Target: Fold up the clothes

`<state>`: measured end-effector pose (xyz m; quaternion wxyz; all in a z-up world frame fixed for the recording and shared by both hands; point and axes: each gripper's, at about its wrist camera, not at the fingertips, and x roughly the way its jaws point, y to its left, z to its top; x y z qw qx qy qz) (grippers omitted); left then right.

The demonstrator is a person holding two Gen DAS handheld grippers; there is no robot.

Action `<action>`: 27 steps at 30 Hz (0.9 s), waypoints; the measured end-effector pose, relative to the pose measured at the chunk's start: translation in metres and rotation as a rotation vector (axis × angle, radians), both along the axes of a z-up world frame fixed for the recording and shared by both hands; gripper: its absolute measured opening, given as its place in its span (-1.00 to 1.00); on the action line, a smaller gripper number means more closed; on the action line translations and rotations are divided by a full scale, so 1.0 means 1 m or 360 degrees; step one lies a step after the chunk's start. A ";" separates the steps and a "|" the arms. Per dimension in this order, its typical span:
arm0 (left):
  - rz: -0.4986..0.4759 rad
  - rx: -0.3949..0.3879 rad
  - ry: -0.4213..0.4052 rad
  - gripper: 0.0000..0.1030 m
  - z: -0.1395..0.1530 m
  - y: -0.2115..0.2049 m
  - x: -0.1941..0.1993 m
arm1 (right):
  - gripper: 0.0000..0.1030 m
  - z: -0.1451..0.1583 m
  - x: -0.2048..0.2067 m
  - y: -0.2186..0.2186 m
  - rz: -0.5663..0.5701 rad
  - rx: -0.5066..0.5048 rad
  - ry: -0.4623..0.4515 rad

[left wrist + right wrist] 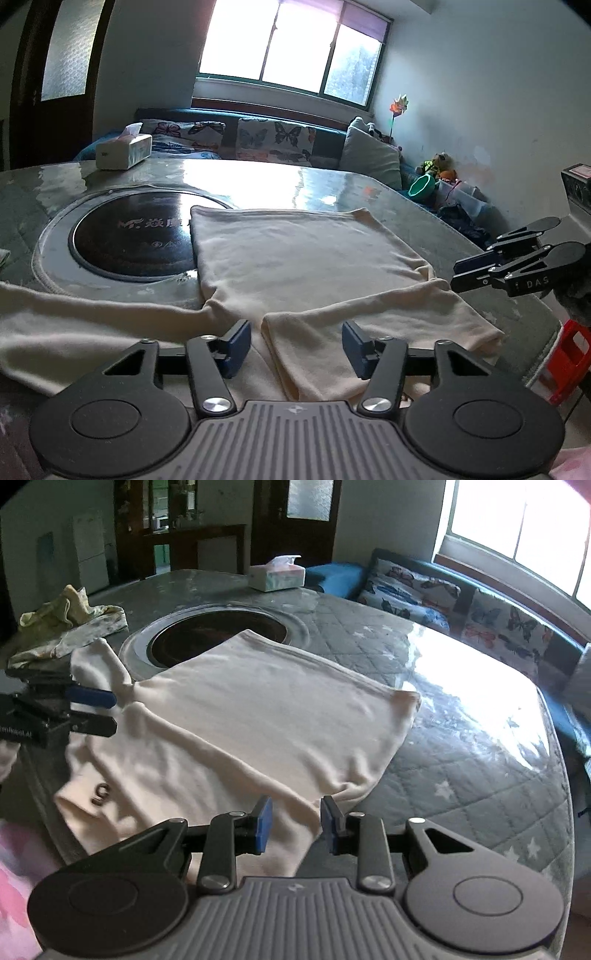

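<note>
Both hand-held grippers (296, 345) (295, 823) gape wide over cream garment (295, 254) on quilted table (461, 760).

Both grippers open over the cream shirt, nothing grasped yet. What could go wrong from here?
1. The cream shirt hangs over the table edge near the right gripper; a pull could probably drag it off.
2. The left gripper straddles two layers, so it may pinch only one.
3. The shirt overlaps the round black burner recess, so it could sag or snag there.
</note>
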<state>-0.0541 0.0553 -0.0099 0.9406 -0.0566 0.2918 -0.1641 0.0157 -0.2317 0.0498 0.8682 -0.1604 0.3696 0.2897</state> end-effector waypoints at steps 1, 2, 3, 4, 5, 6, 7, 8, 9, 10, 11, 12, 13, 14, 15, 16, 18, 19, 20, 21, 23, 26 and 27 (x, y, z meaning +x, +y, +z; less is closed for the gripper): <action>-0.0005 0.0010 0.0005 -0.05 -0.001 -0.002 0.002 | -0.45 -0.002 0.002 -0.005 0.0001 -0.0014 -0.0009; -0.0006 0.0021 0.0010 -0.08 -0.001 -0.003 0.004 | -0.45 -0.003 0.004 -0.003 0.0026 -0.0020 -0.0013; -0.0008 0.0033 0.0014 -0.13 -0.002 -0.005 0.006 | -0.45 -0.004 0.006 -0.001 0.0051 -0.0025 -0.0016; -0.0013 0.0051 0.0020 -0.16 -0.002 -0.006 0.008 | -0.45 -0.006 0.008 0.000 0.0076 -0.0031 -0.0019; -0.0010 0.0064 0.0026 -0.16 -0.003 -0.007 0.010 | -0.46 -0.007 0.010 0.002 0.0101 -0.0036 -0.0023; -0.0005 0.0076 0.0032 -0.16 -0.003 -0.009 0.011 | -0.47 -0.008 0.012 0.003 0.0128 -0.0045 -0.0019; -0.0003 0.0083 0.0040 -0.18 -0.004 -0.009 0.013 | -0.47 -0.010 0.014 0.005 0.0154 -0.0054 -0.0015; 0.0000 0.0088 0.0047 -0.18 -0.005 -0.010 0.014 | -0.47 -0.011 0.016 0.006 0.0181 -0.0063 -0.0011; 0.0010 0.0097 0.0054 -0.19 -0.005 -0.011 0.016 | -0.48 -0.013 0.018 0.007 0.0208 -0.0072 -0.0008; 0.0016 0.0103 0.0058 -0.20 -0.006 -0.012 0.017 | -0.48 -0.014 0.020 0.009 0.0235 -0.0081 -0.0004; 0.0016 0.0105 0.0064 -0.20 -0.006 -0.012 0.018 | -0.48 -0.015 0.022 0.010 0.0261 -0.0090 0.0000; 0.0019 0.0110 0.0069 -0.20 -0.006 -0.013 0.018 | -0.49 -0.017 0.025 0.009 0.0268 -0.0089 0.0012; 0.0021 0.0115 0.0073 -0.22 -0.006 -0.014 0.019 | -0.49 -0.018 0.026 0.008 0.0270 -0.0082 0.0023; 0.0023 0.0126 0.0075 -0.28 -0.006 -0.015 0.020 | -0.52 -0.019 0.027 0.007 0.0272 -0.0075 0.0035; 0.0025 0.0138 0.0076 -0.35 -0.007 -0.017 0.021 | -0.64 -0.020 0.029 0.006 0.0274 -0.0069 0.0046; 0.0031 0.0150 0.0074 -0.45 -0.008 -0.017 0.022 | -0.71 -0.019 0.028 0.004 0.0273 -0.0058 0.0047; 0.0056 0.0167 0.0071 -0.68 -0.008 -0.017 0.025 | -0.91 -0.018 0.027 0.002 0.0273 -0.0038 0.0049; 0.0066 0.0169 0.0069 -0.74 -0.007 -0.016 0.026 | -0.92 -0.017 0.026 0.000 0.0264 -0.0026 0.0050; 0.0073 0.0165 0.0064 -0.76 -0.006 -0.015 0.026 | -0.93 -0.015 0.024 -0.002 0.0258 -0.0024 0.0044; 0.0070 0.0160 0.0046 -0.81 -0.004 -0.016 0.025 | -0.93 -0.013 0.023 -0.004 0.0253 -0.0022 0.0037; 0.0043 0.0183 -0.0012 -0.86 0.001 -0.019 0.023 | -0.93 -0.008 0.019 -0.009 0.0217 -0.0019 0.0021; 0.0016 0.0194 -0.0041 -0.87 0.000 -0.024 0.024 | -0.93 -0.002 0.015 -0.017 0.0171 -0.0015 -0.0004; 0.0017 0.0197 -0.0028 -0.87 -0.003 -0.025 0.027 | -0.93 -0.003 0.015 -0.019 0.0157 -0.0008 -0.0006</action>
